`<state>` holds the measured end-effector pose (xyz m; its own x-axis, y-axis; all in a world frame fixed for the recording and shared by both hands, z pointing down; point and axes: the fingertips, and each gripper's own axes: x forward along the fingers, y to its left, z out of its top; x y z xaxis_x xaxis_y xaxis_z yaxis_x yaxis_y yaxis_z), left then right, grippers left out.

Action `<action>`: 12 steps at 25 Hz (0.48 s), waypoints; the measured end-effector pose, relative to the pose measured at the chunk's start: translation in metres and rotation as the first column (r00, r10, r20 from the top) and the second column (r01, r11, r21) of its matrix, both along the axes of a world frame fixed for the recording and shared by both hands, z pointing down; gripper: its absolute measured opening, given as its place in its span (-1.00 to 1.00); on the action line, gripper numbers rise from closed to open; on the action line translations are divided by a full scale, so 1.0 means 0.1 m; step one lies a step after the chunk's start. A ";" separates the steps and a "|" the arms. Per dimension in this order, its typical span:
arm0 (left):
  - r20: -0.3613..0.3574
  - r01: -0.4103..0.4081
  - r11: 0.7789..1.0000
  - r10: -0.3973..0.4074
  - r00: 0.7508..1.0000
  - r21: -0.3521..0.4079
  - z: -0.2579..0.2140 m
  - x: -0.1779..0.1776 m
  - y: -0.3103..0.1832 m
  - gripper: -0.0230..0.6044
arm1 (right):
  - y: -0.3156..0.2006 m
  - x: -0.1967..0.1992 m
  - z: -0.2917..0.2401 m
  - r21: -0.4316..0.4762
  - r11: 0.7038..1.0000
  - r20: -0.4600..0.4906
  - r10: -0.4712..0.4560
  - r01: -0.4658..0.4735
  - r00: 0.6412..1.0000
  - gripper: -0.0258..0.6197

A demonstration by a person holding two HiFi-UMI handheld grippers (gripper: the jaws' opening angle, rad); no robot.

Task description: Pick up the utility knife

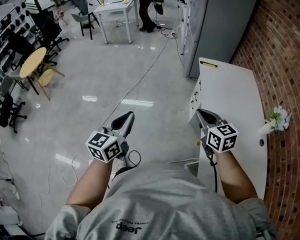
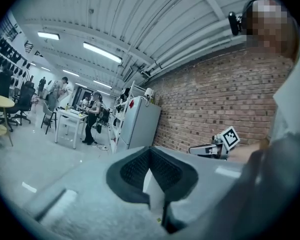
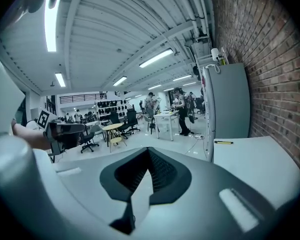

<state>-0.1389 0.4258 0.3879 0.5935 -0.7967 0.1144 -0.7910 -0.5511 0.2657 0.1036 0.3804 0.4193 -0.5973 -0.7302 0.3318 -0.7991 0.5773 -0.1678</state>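
Observation:
The utility knife is a thin yellow and black bar lying at the far end of the white table. In the right gripper view the knife lies well ahead, on the table's near left corner. My right gripper hovers over the table's near left edge, far short of the knife, jaws together and empty. My left gripper hangs over the floor to the left of the table, jaws also together with nothing between them. In the left gripper view the right gripper shows off to the side.
A tall grey fridge stands beyond the table's far end, and a brick wall runs along its right side. A small vase of flowers sits at the table's right edge. A cable crosses the floor. A round table, chairs and people are far off.

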 end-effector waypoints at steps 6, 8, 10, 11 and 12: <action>-0.024 -0.010 1.000 0.010 1.000 0.001 -0.01 0.02 -0.30 -0.94 | -0.20 0.02 -0.03 0.009 1.000 -0.003 0.003 -0.003 1.000 -0.89; -0.030 -0.023 1.000 0.023 0.999 0.000 0.01 0.01 -0.44 -0.93 | -0.31 0.00 -0.01 0.008 1.000 -0.007 0.012 -0.011 1.000 -0.89; -0.040 -0.034 0.999 0.034 0.999 -0.004 0.05 -0.02 -0.61 -0.94 | -0.44 -0.02 0.02 0.007 1.000 -0.010 0.022 -0.022 1.000 -0.89; -0.043 -0.039 0.999 0.038 0.998 -0.007 0.08 -0.05 -0.71 -0.94 | -0.52 -0.04 0.03 0.005 1.000 -0.012 0.027 -0.027 1.000 -0.89; -0.046 -0.043 0.999 0.042 0.998 -0.010 0.11 -0.09 -0.82 -0.94 | -0.61 -0.06 0.05 0.005 1.000 -0.014 0.030 -0.030 0.999 -0.89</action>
